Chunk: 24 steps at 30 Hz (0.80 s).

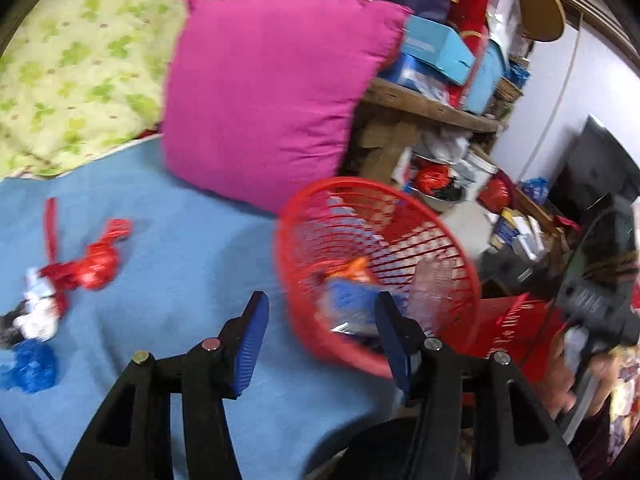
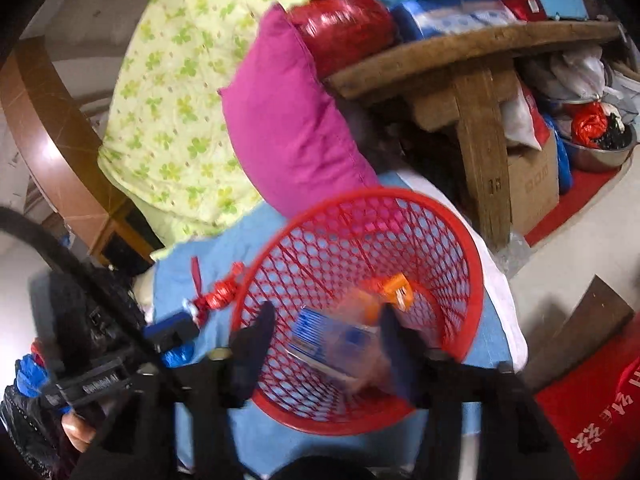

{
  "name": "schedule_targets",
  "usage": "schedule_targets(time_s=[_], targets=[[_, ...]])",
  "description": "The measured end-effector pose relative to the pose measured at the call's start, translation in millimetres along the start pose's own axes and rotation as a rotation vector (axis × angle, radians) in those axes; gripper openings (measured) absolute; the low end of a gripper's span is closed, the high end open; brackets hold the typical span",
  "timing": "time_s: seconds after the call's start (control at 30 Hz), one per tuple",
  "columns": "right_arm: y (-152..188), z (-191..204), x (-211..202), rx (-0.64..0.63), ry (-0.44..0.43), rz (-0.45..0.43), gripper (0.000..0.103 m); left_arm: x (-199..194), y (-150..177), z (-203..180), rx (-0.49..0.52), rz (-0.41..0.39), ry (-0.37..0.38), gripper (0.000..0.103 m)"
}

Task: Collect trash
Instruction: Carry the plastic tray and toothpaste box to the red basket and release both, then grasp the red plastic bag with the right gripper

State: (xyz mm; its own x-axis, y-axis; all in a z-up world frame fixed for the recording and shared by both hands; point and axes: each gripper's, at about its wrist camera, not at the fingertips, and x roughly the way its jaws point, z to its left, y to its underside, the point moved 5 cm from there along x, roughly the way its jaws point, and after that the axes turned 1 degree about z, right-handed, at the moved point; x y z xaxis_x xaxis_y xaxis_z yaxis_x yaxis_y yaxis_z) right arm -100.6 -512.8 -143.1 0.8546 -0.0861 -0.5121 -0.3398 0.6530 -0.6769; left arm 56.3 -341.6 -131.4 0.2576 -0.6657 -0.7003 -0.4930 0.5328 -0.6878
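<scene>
A red mesh basket (image 1: 378, 276) sits near the edge of a bed covered with a blue sheet (image 1: 176, 240), just in front of a magenta pillow (image 1: 272, 92) that leans against a green-flowered quilt (image 1: 80, 60). Inside the basket lie a blue-and-white packet (image 2: 324, 340), an orange wrapper (image 2: 394, 290) and some clear crumpled plastic (image 1: 434, 284) — all blurred, so finer detail cannot be made out. The left tongs (image 1: 322, 338) are spread wide apart with nothing between the blue pads (image 1: 250, 348); one finger hangs over the sheet and the other over the near rim of the basket. The right tongs (image 2: 328, 348) are also parted widely and hold nothing, their fingers straddling the basket's near rim above the packet. More trash lies on the sheet to the left of the basket, well apart from it: a crumpled red wrapper (image 1: 90, 262) with a red ribbon-like strip, a white-and-black crumpled scrap (image 1: 34, 312) beside it, and a blue crumpled bag (image 1: 28, 366) nearest the camera. In the right wrist view the red wrapper (image 2: 218, 294) sits just beside the basket's outer wall. Behind the bed stands a wooden bench (image 2: 460, 64) stacked with blue boxes (image 1: 434, 48), and a metal bowl (image 2: 600, 152) of bags rests on the floor.
</scene>
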Motion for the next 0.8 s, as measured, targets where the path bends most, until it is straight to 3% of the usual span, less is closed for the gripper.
schedule_targets(time_s=[0.17,0.3,0.47,0.6,0.8], targets=[[-7.9,43.1,-9.9,-0.074,-0.069,-0.071,0.062,-51.2,36.0,71.4,-0.088,-0.06,-0.129,0.061],[-6.3,98.4,-7.2,-0.161,-0.151,-0.095,0.062,-108.0,78.8,154.9,-0.215,-0.129,-0.317,0.063],[16.2,175.7,34.9,-0.244,-0.266,-0.001,0.062,-161.5,126.4,244.7,-0.352,-0.168,-0.52,0.065],[47.7,211.0,91.7,-0.233,-0.312,0.137,0.062,-171.5,148.3,290.7,-0.447,-0.168,-0.55,0.065],[69.0,214.5,184.7,-0.115,-0.271,0.266,0.062,-144.2,146.5,317.5,-0.549,-0.147,-0.433,0.066]])
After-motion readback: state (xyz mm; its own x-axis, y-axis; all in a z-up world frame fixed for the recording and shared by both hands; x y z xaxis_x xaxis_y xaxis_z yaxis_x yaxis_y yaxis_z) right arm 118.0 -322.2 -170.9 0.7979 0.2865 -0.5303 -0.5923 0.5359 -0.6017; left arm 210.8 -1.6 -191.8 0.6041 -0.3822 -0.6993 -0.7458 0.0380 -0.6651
